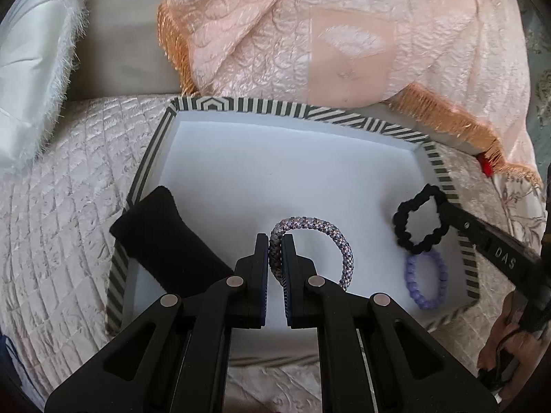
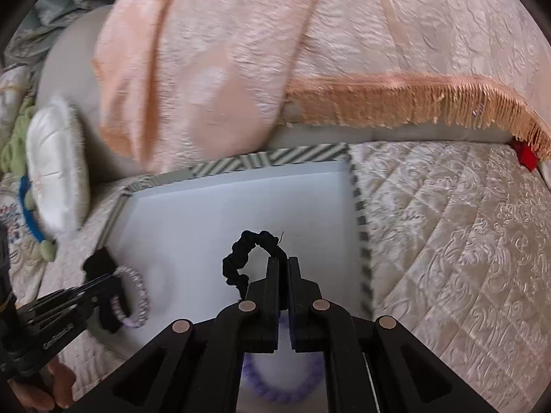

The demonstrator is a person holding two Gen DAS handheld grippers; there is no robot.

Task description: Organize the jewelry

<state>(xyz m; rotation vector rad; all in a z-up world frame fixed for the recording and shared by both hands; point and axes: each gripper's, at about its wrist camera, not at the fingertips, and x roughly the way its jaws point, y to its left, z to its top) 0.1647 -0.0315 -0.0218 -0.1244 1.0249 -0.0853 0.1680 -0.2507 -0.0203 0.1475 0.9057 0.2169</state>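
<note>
A striped-rim tray (image 1: 296, 108) with a white floor lies on the bed. My left gripper (image 1: 275, 241) is shut on a grey-and-lilac braided bracelet (image 1: 330, 237), held over the tray's near middle. My right gripper (image 2: 283, 261) is shut on a black braided bracelet (image 2: 241, 258) above the tray's (image 2: 268, 160) right part; the left wrist view shows that black bracelet (image 1: 418, 227) by the right rim. A purple bracelet (image 1: 427, 280) lies on the tray floor just below it, and in the right wrist view the purple bracelet (image 2: 275, 390) shows under the fingers. A black cushion (image 1: 162, 227) leans over the tray's left rim.
The quilted cream bedspread (image 2: 447, 241) surrounds the tray. A pink fringed blanket (image 1: 310, 34) is heaped just behind it, and a white fringed pillow (image 1: 31, 69) lies at the left. A small red item (image 2: 525, 155) sits under the fringe at the right.
</note>
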